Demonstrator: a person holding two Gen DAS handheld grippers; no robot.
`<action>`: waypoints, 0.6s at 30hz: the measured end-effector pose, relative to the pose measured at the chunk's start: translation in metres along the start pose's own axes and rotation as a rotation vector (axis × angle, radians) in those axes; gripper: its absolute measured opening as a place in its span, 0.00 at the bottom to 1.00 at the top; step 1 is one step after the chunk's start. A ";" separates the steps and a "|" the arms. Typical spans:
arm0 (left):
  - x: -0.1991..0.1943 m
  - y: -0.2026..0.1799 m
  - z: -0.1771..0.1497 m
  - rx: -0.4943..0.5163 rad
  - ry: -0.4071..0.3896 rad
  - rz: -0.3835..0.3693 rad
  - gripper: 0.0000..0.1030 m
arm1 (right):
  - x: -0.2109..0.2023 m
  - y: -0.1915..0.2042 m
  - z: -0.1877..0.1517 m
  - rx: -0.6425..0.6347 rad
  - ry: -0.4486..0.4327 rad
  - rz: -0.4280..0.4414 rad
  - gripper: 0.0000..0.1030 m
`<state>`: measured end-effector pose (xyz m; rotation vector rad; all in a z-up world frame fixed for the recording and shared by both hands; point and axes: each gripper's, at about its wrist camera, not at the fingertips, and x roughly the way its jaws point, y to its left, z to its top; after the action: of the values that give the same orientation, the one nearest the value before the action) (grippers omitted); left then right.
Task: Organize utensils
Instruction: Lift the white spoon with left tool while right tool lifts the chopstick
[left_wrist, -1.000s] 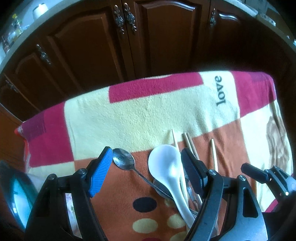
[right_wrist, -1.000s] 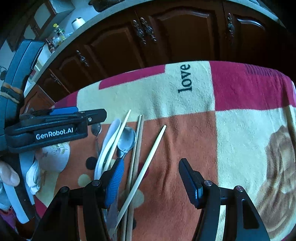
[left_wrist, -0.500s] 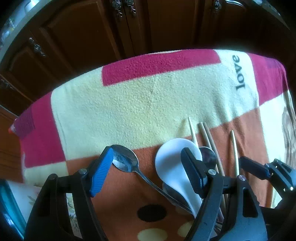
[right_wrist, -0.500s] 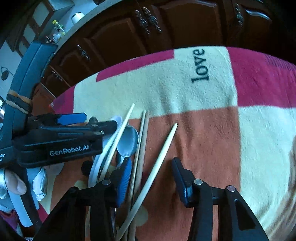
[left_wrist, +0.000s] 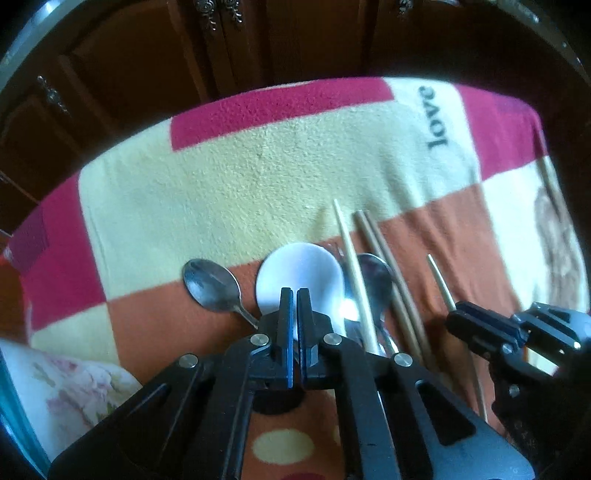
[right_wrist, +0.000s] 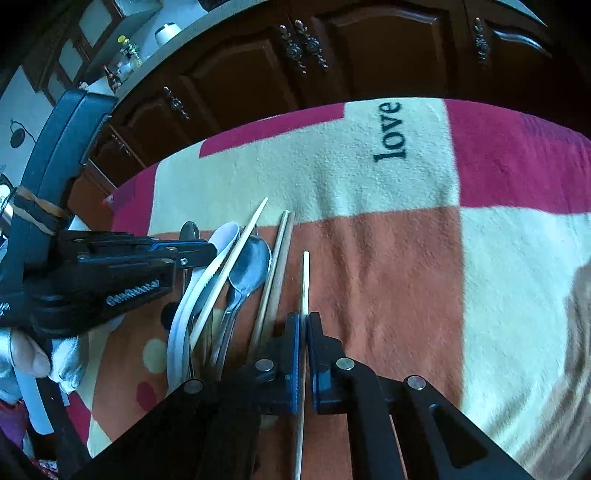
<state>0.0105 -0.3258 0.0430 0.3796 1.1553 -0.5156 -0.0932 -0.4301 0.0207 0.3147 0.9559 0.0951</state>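
Observation:
Utensils lie on a patchwork blanket (left_wrist: 229, 177). My left gripper (left_wrist: 294, 295) is shut on the rim of a white ceramic spoon (left_wrist: 314, 269); a metal spoon (left_wrist: 210, 286) lies just left of it. My right gripper (right_wrist: 303, 321) is shut on a single pale chopstick (right_wrist: 304, 280) that points away from me. Left of it lie a chopstick pair (right_wrist: 277, 258), a second metal spoon (right_wrist: 249, 269), another chopstick (right_wrist: 236, 254) and the white spoon (right_wrist: 218, 243), with the left gripper (right_wrist: 207, 253) over them.
Dark wooden cabinet doors (right_wrist: 332, 48) stand beyond the blanket's far edge. A floral bowl (left_wrist: 62, 384) sits at the lower left. The right gripper shows in the left wrist view (left_wrist: 480, 328). Another thin stick (left_wrist: 550, 184) lies at the far right.
Both grippers have closed: the left one on the white spoon, the right one on the single chopstick. Both moved forward and lower over the utensils.

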 end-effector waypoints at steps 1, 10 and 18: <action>-0.003 0.001 -0.001 -0.002 -0.005 -0.007 0.01 | -0.004 -0.003 -0.002 0.004 -0.003 -0.002 0.04; -0.014 0.013 -0.012 -0.089 0.013 -0.008 0.08 | -0.023 -0.009 -0.014 0.034 -0.023 0.014 0.04; -0.021 0.005 -0.021 -0.156 0.026 -0.056 0.42 | -0.029 -0.006 -0.015 0.030 -0.038 0.035 0.04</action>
<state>-0.0094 -0.3068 0.0552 0.2204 1.2252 -0.4670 -0.1229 -0.4391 0.0334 0.3600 0.9147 0.1060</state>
